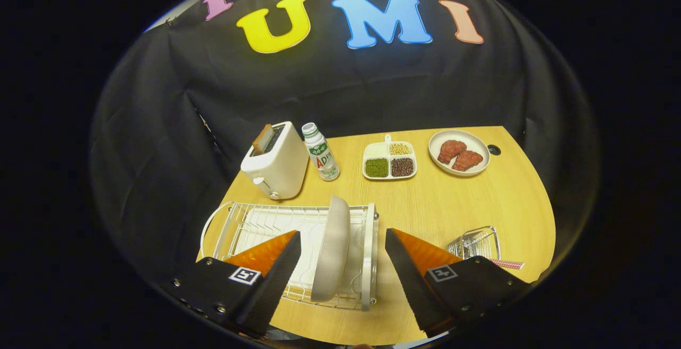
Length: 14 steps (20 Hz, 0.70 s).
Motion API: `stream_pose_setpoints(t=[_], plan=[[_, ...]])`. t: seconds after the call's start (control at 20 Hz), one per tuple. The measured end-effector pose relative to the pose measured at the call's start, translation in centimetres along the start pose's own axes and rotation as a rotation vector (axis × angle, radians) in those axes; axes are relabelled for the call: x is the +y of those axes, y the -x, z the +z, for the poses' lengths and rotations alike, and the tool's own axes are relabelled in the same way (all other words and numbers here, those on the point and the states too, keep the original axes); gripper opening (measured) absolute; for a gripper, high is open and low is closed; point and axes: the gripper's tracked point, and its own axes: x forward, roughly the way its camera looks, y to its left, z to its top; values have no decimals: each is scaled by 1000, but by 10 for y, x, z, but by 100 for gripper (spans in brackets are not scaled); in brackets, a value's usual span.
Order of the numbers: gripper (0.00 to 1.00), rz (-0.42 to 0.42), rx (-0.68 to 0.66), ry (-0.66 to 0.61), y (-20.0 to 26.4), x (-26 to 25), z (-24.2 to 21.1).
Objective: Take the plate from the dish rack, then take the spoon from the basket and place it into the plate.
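Gripper view over a light wooden table point(452, 205). A white wire dish rack point(255, 221) lies just ahead of the gripper point(343, 237), whose fingers are spread wide, grasping nothing. A pale round plate point(332, 248) stands on edge in the rack, between the fingers. Beyond the rack sits a white toaster point(276, 163). Beside the right finger is a small wire basket point(476, 242); a spoon inside cannot be made out.

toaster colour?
White toaster, a brown slice in its slot; gripper view shows it best. Gripper open, jaws either side of the upright plate.
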Motion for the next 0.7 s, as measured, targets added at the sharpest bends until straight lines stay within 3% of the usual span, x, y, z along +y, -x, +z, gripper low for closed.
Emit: stream_pose_setpoints(t=[0.45,0.6,0.65,0.7], plan=[[98,-96,178,-5,-62,5,-35],[82,-171,193,81,-73,2,-35],[73,-170,190,101,-74,7,-35],[72,-155,210,108,-75,15,-38]])
